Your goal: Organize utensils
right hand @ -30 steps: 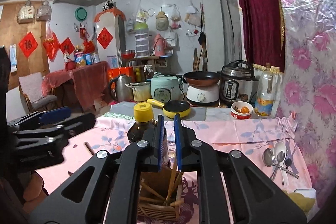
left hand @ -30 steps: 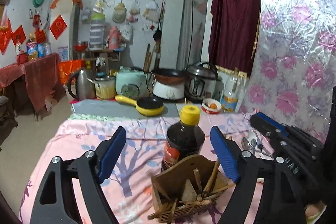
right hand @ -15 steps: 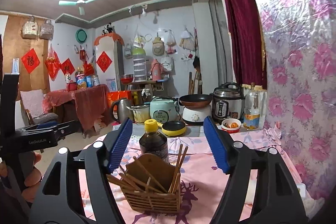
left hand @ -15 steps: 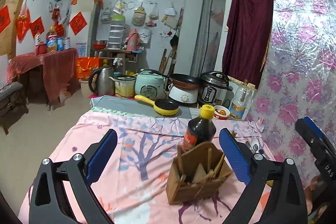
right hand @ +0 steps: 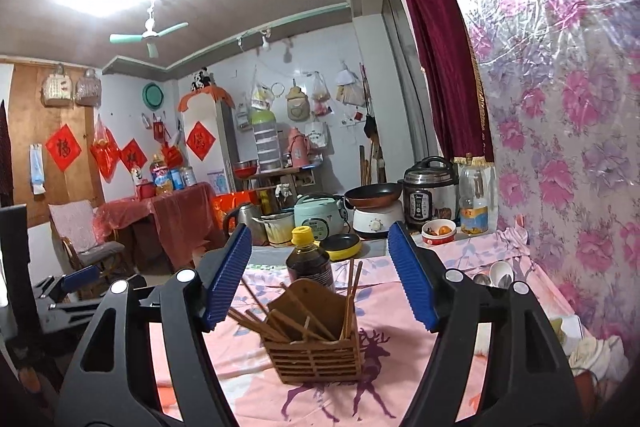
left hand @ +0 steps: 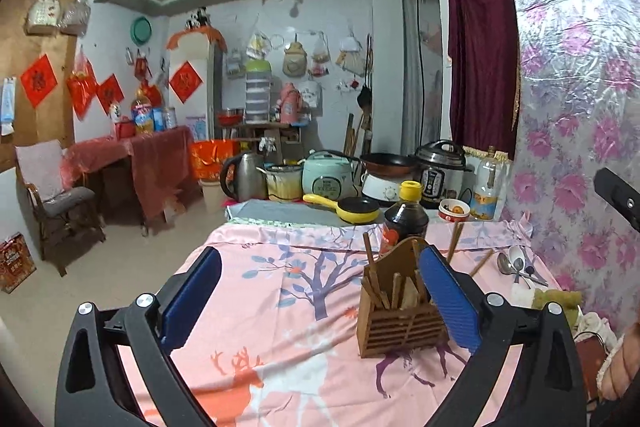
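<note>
both grippers off the work, nothing between the pads.

left gripper [left hand: 320,301]: claw released, spread wide. its right pad sits in front of the holder's [left hand: 400,323] edge in this view, but i cannot tell contact; the holder stands free on the cloth [left hand: 280,307], so i judge no grip.

right gripper [right hand: 320,279]: claw released, pads apart on either side of the holder [right hand: 316,347] in view, clear of it. nothing held.

task things:
- holder: wooden slatted box with a tall back, upright on the pink cloth, near the table's middle. chopsticks [right hand: 280,323] stand in it at mixed angles, several leaning out to the left, two long ones [right hand: 352,287] upright at the right side. leaning because the compartment is loose around them, i judge.
- spoons [left hand: 518,267]: a small heap flat on the cloth at the far right, near the floral wall [left hand: 580,147], well apart from the holder. not yet sorted.
- one loose stick [left hand: 480,263] lies on the cloth between holder and spoons.

other: sauce bottle [right hand: 308,259] just behind the holder; tight for a reach from behind.

judgement: chopsticks mostly done; spoons and the stray stick remain. right gripper is on the spoon side, so likely takes them. open jaws suit a fresh pick.
</note>
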Demonstrator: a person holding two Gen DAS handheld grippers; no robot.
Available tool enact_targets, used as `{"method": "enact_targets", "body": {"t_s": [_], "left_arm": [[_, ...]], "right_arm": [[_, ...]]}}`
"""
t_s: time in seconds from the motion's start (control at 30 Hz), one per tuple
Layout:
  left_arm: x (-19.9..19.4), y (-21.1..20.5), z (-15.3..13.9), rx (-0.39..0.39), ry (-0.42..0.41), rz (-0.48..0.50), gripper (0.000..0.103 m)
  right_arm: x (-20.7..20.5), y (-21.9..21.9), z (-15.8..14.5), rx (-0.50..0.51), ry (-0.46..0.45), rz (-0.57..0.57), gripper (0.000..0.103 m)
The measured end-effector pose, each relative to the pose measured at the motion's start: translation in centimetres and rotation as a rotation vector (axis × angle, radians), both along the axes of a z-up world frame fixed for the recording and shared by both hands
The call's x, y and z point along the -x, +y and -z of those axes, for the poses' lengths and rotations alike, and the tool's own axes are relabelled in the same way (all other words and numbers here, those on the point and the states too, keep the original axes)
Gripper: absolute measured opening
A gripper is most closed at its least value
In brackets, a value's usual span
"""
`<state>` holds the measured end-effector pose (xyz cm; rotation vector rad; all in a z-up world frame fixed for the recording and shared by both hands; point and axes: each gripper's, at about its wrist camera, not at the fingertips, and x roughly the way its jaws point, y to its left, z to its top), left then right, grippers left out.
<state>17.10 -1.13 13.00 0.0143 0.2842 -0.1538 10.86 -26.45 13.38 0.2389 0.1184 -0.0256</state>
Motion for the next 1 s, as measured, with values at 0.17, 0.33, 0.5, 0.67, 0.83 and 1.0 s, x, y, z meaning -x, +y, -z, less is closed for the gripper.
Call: {"method": "enact_targets", "body": {"t_s": [0.17, 0.33, 0.5, 0.67, 0.83, 1.0], "left_arm": [[3.6, -0.2, 0.1, -0.002, -0.012, -0.005, 0.097], [6.3, 0.0, 0.2, -0.008, -0.022, -0.005, 0.097], [8.0, -0.2, 0.7, -0.047, -0.049, -0.030, 0.097], [8.7, -0.3, 1.3, -0.044, -0.043, -0.034, 0.097], [9.1, -0.3, 2.1, -0.033, -0.023, -0.041, 0.097], [9.1, -0.8, 3.2, -0.053, 0.003, -0.034, 0.097]], "right_arm": [[3.3, 0.3, -0.3, -0.024, -0.025, 0.001, 0.072], [6.1, 0.2, -0.2, -0.067, -0.051, 0.002, 0.078], [7.1, 0.5, 0.1, -0.080, -0.048, -0.007, 0.078], [7.6, 1.1, 1.0, -0.069, -0.031, 0.003, 0.078], [8.6, 1.0, 1.8, -0.076, -0.016, 0.006, 0.078], [9.0, 0.5, 2.8, -0.102, -0.002, 0.010, 0.078]]}}
